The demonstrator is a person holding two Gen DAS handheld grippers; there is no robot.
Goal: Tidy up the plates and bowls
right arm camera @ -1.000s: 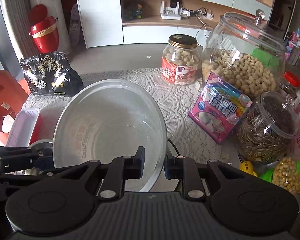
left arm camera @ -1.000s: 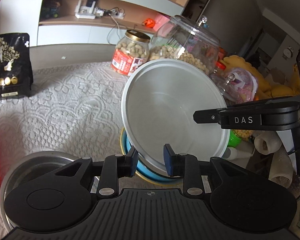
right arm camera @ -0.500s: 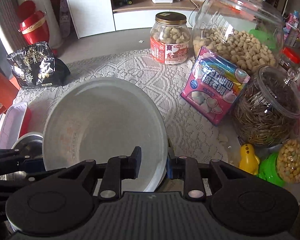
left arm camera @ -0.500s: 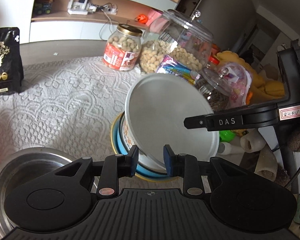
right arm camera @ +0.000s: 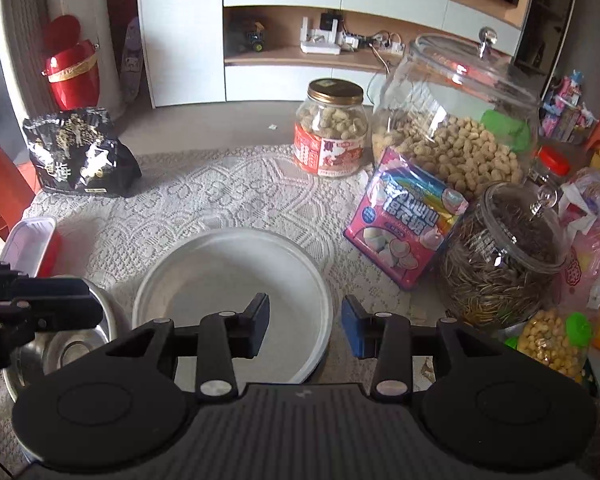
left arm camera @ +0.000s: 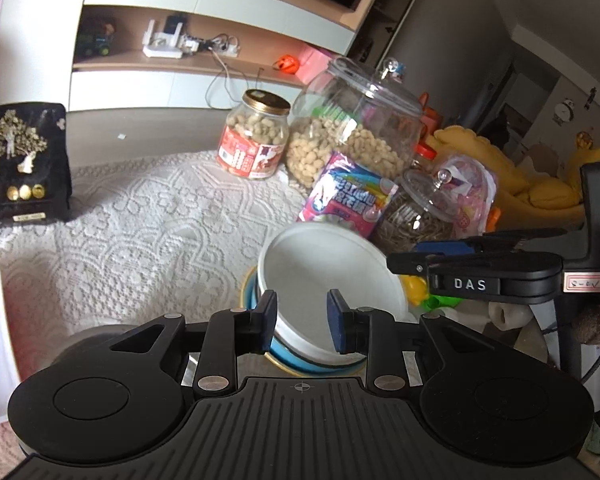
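Observation:
A white bowl (left arm camera: 332, 280) sits nested in a blue bowl with a yellow rim (left arm camera: 300, 364) on the lace tablecloth. It also shows in the right wrist view (right arm camera: 228, 280). My left gripper (left arm camera: 302, 320) is open, its fingers either side of the bowl's near rim with gaps showing. My right gripper (right arm camera: 305, 325) is open over the bowl's right rim and holds nothing. A steel bowl (right arm camera: 60, 352) stands left of the white bowl, partly hidden by the left gripper's finger (right arm camera: 40, 308).
Snack jars stand at the back right: a peanut jar (right arm camera: 330, 132), a big glass jar (right arm camera: 452, 120), a seed jar (right arm camera: 500, 248) and a pink snack bag (right arm camera: 404, 220). A black bag (right arm camera: 76, 152) and a white-lidded red box (right arm camera: 28, 244) are on the left.
The white bowl came down from a tilted hold into the blue bowl. Both grippers opened and let go of its rim, and drew back a little.

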